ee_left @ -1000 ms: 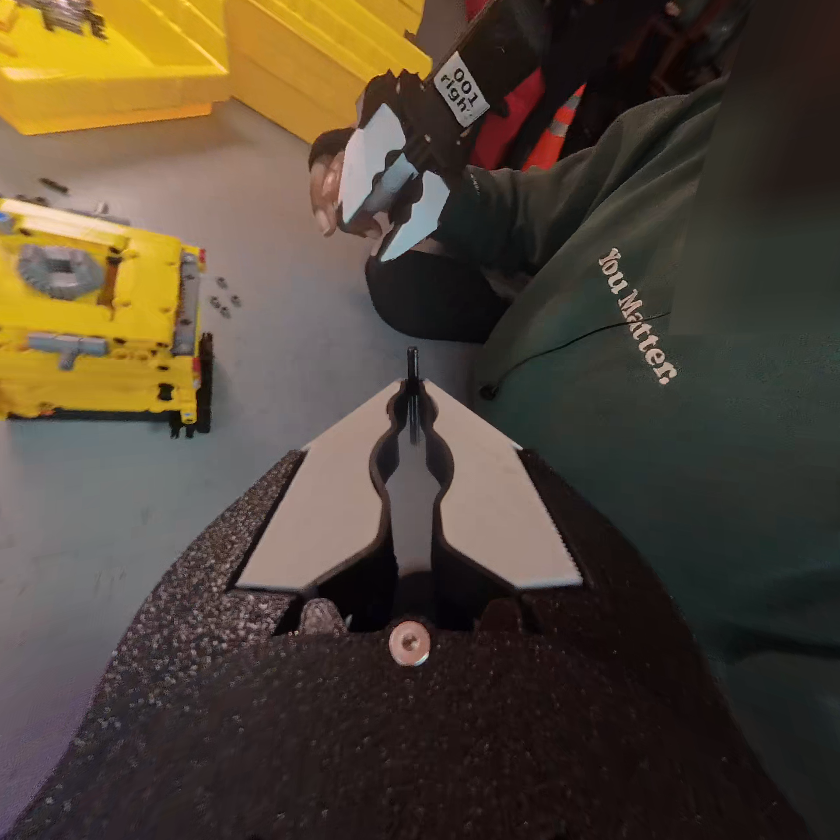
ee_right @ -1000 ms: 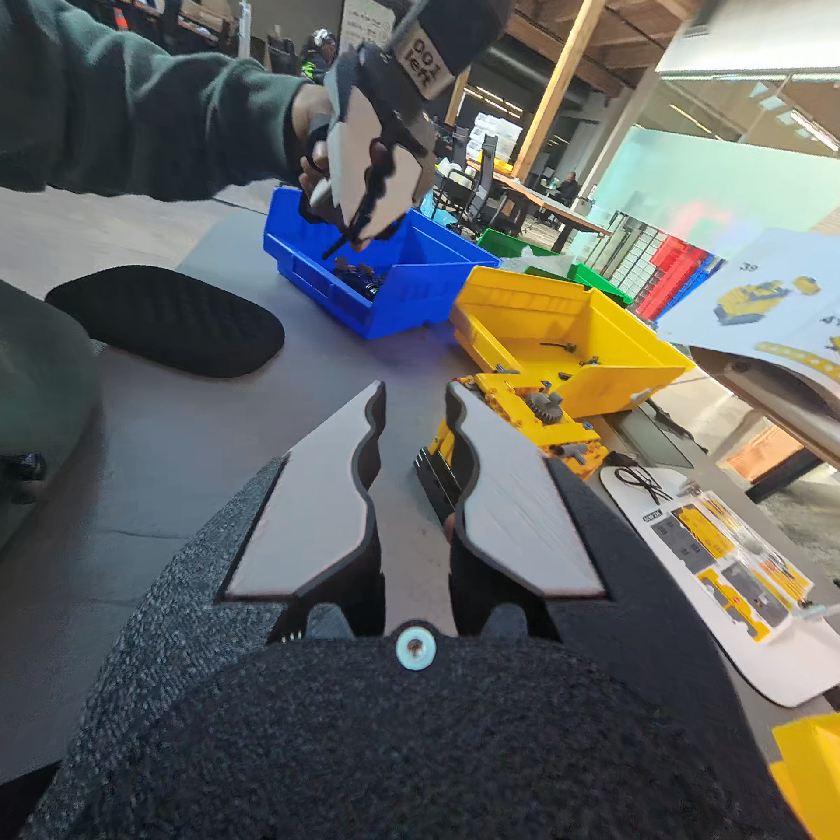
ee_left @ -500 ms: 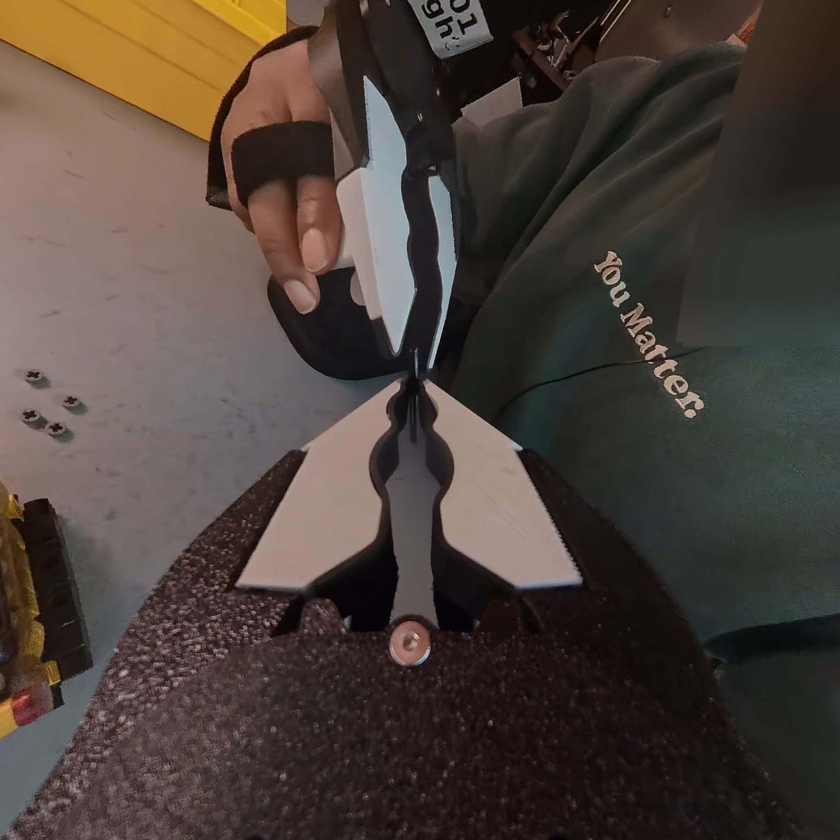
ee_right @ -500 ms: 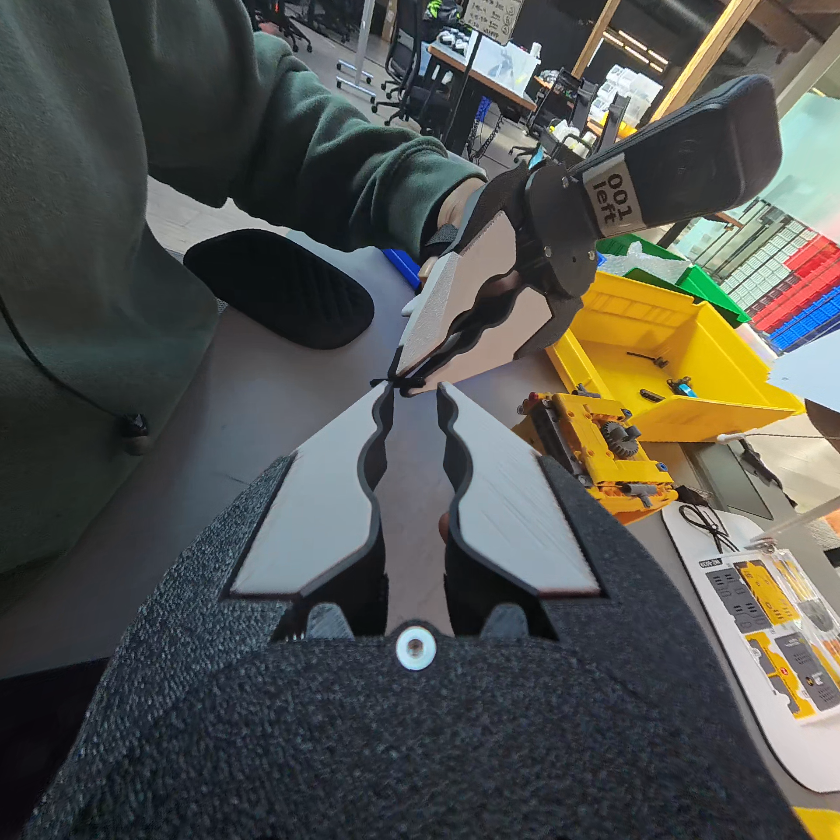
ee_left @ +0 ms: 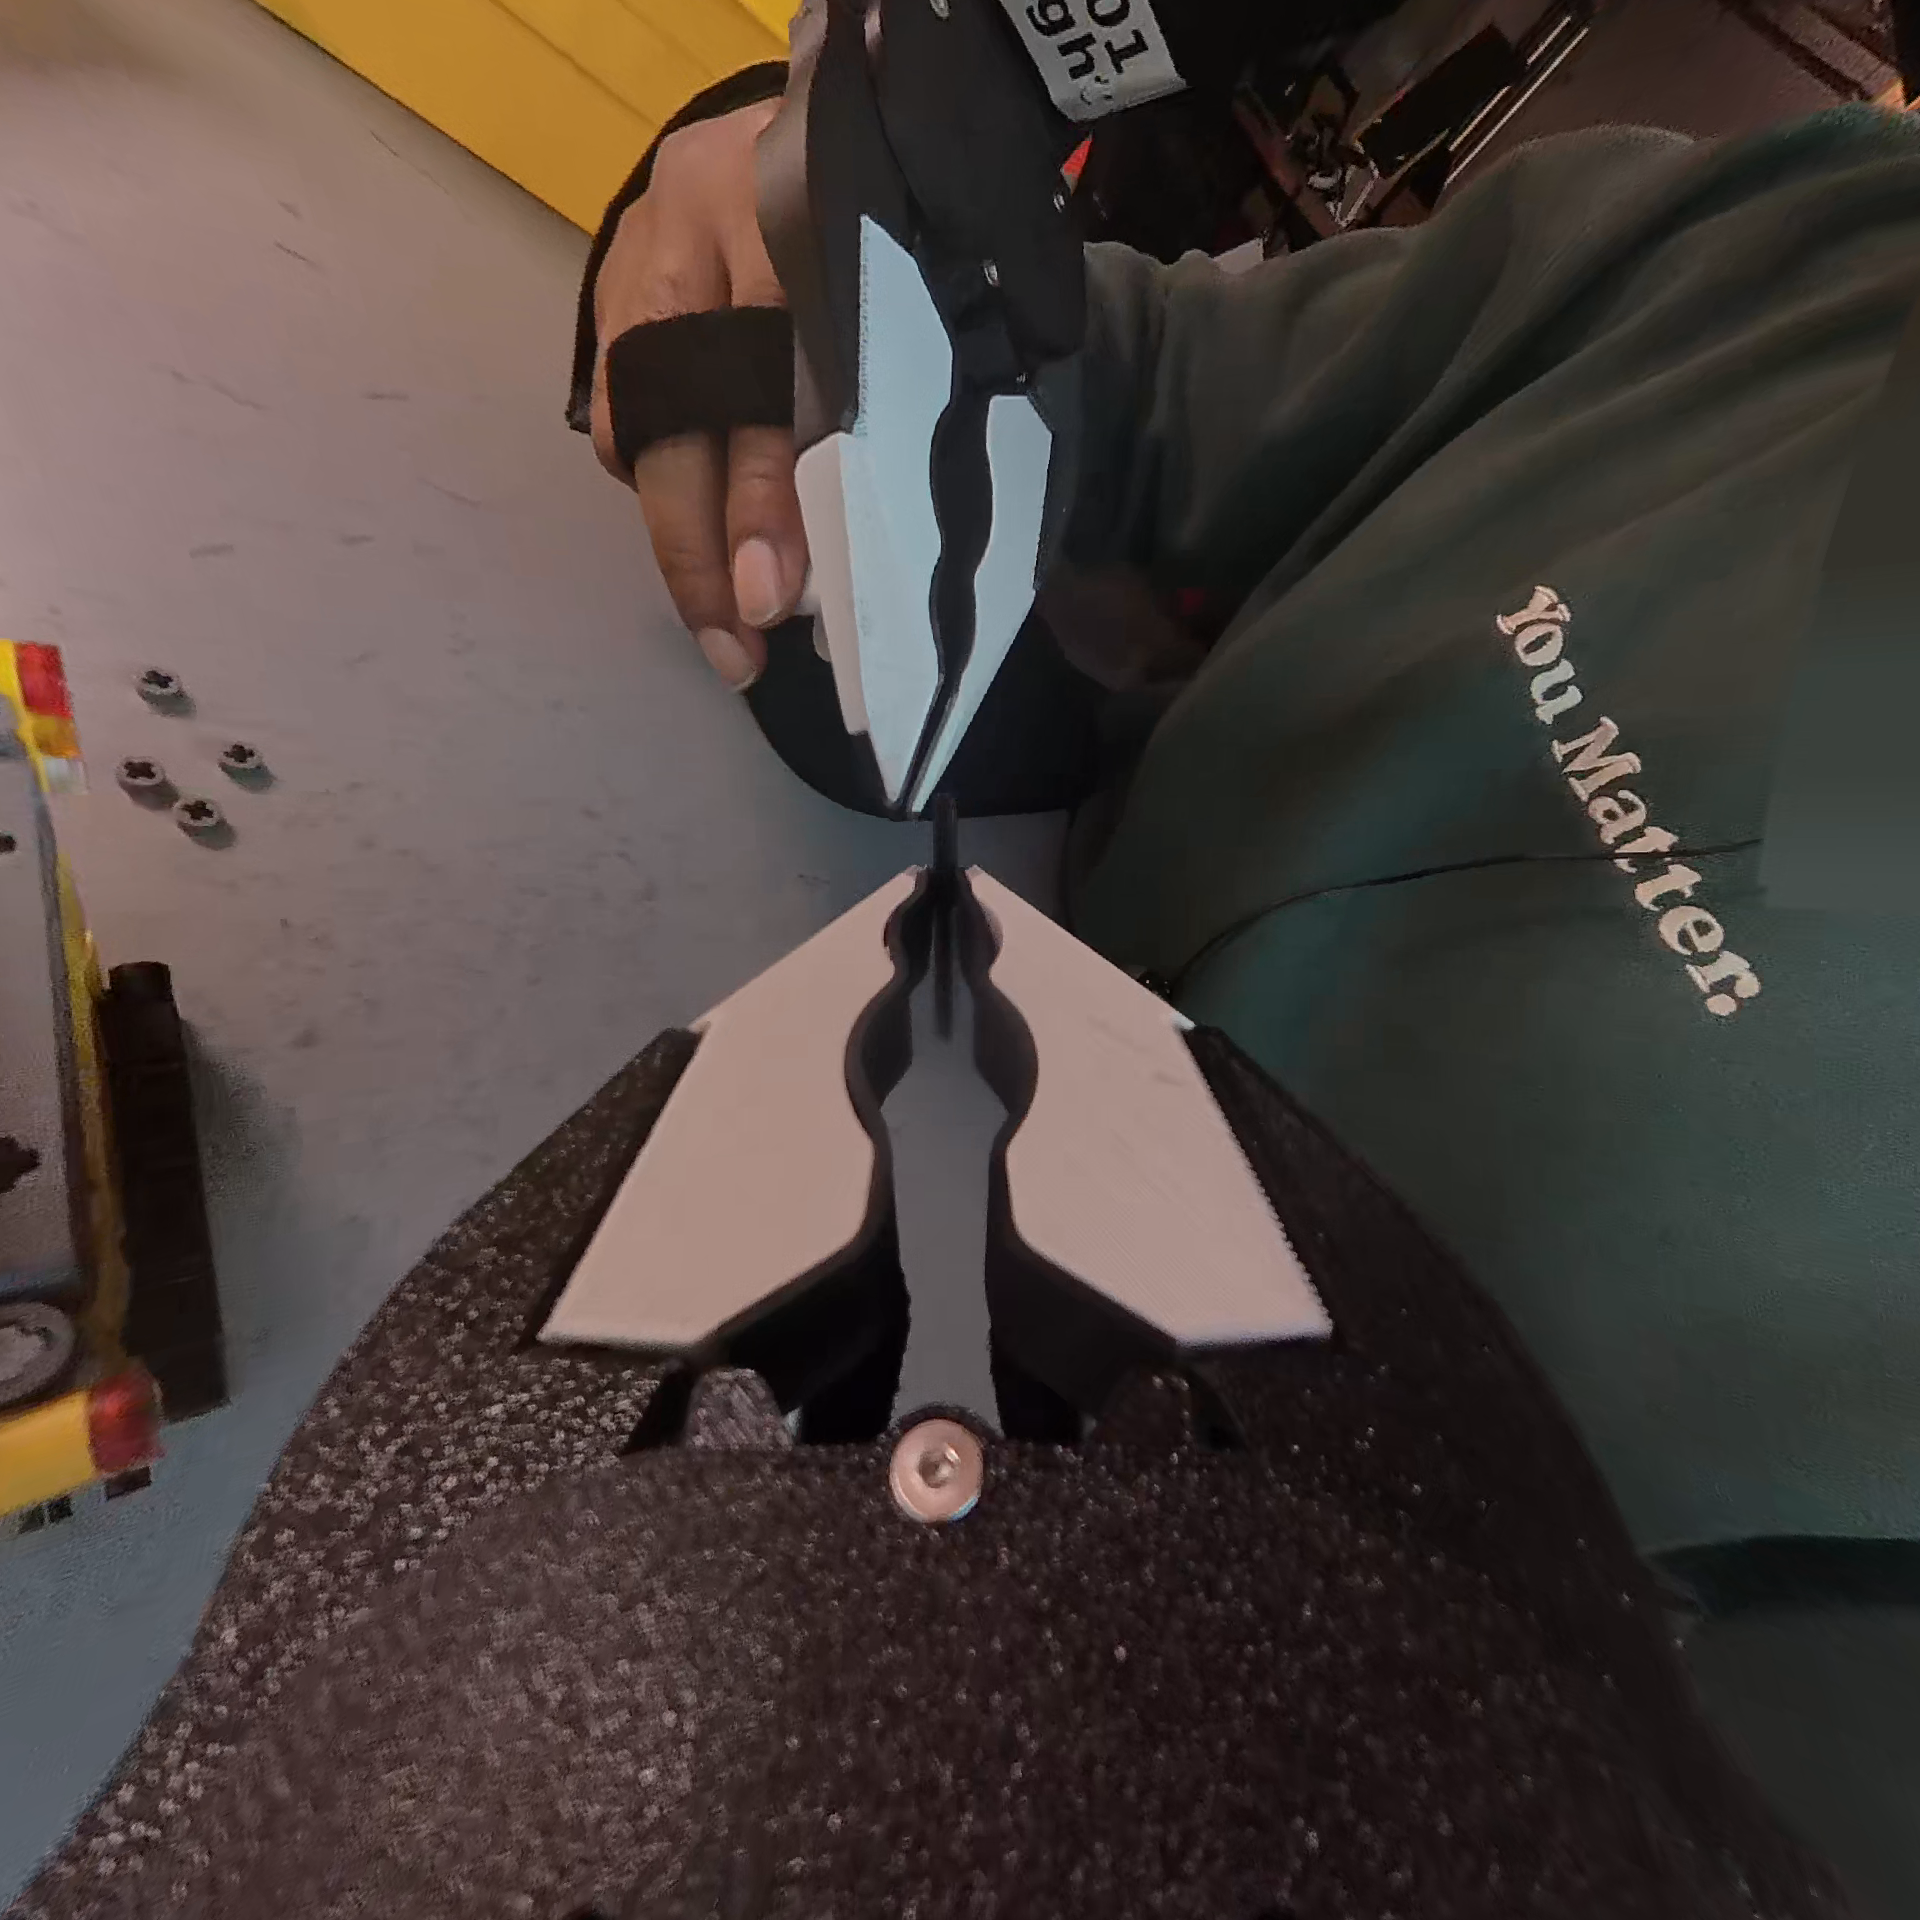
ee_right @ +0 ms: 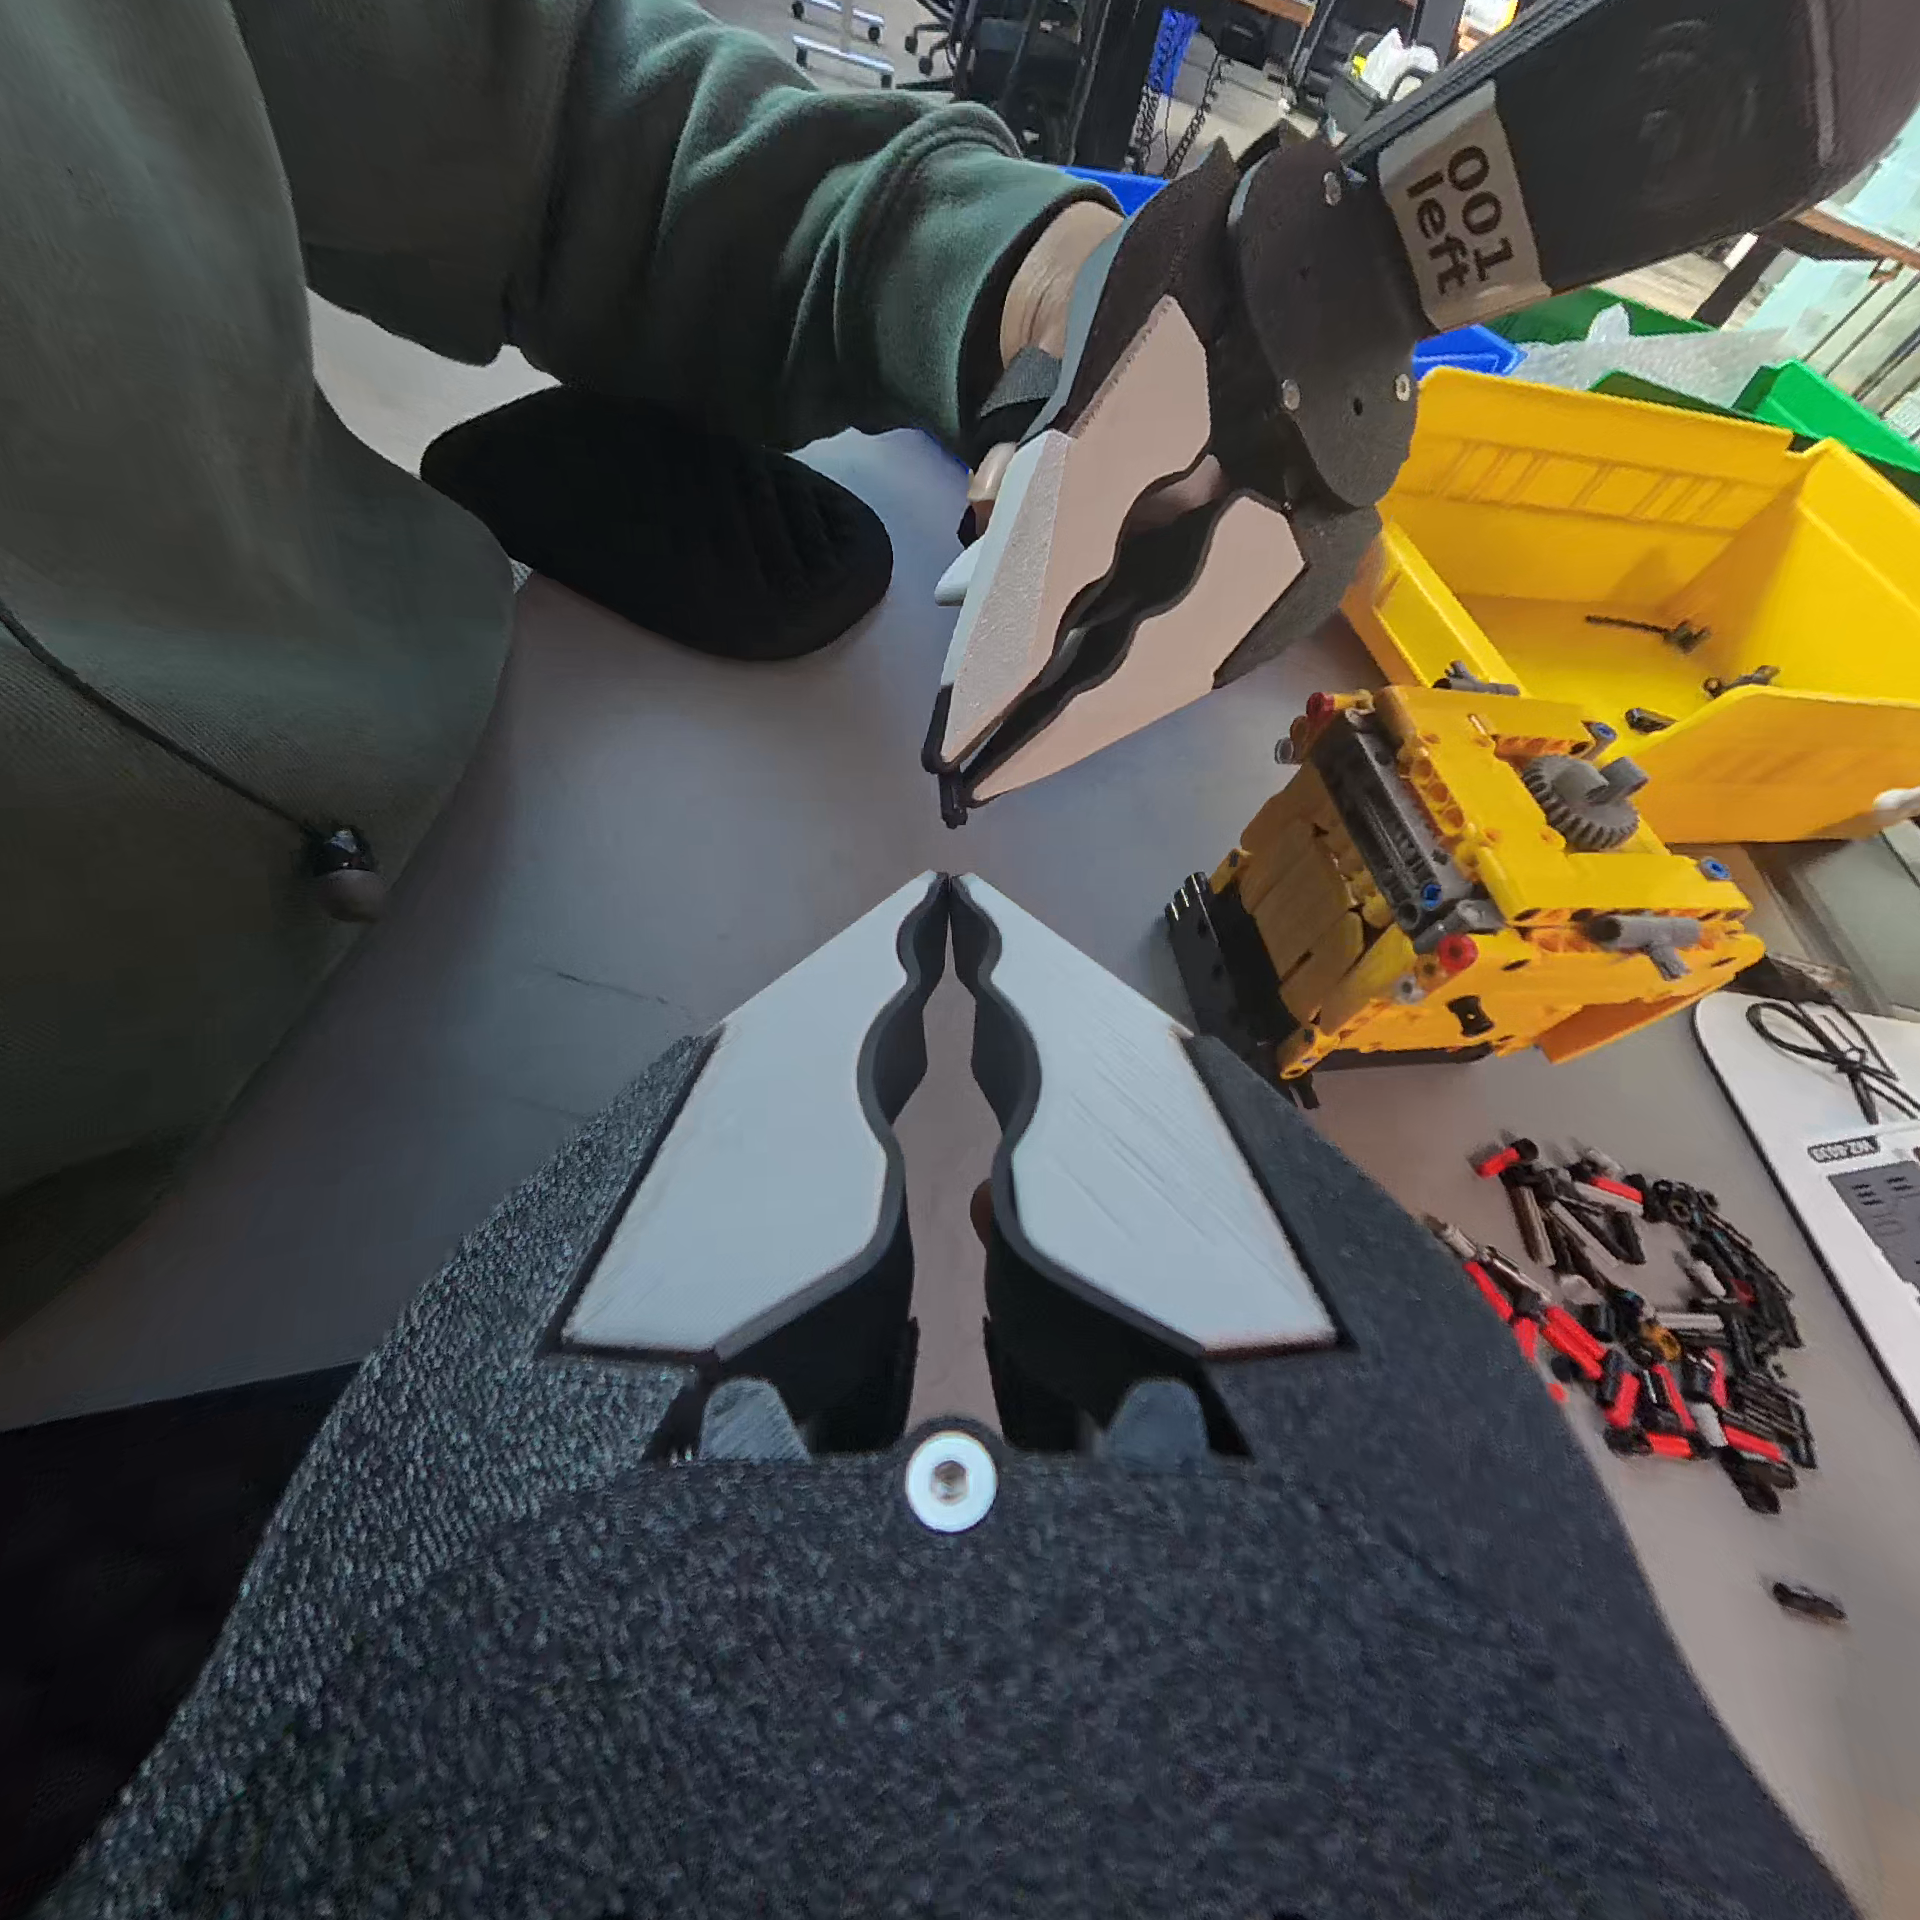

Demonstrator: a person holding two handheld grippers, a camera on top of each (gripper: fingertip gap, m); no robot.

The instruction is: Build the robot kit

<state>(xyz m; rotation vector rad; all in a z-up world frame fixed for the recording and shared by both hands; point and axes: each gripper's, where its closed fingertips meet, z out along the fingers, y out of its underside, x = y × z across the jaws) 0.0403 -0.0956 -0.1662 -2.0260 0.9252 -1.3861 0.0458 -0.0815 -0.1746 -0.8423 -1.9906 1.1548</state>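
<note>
My left gripper (ee_left: 943, 883) is shut on a thin black pin (ee_left: 943, 840) that sticks out past its tips. My right gripper (ee_left: 906, 805) points down at it, its tips just beside the pin's free end. In the right wrist view my right gripper (ee_right: 948, 883) is shut, with nothing visible between its fingers. The left gripper (ee_right: 951, 790) faces it tip to tip with a small gap, and the black pin (ee_right: 951, 812) shows at its tips. Both are held above the grey table (ee_right: 644, 831).
A yellow brick-built model (ee_right: 1455, 883) stands to the right, with a yellow bin (ee_right: 1662, 540) behind it. A pile of small black and red pins (ee_right: 1642, 1330) and a printed sheet (ee_right: 1860, 1164) lie nearby. Also in view: a black pad (ee_right: 665, 530), small grey bushes (ee_left: 187, 758) and the person's green sweatshirt (ee_left: 1455, 831). The tips of both grippers are at nearly the same place.
The two grippers came together tip to tip from well apart. My right gripper went from open to shut. My left gripper has kept hold of the black pin.
</note>
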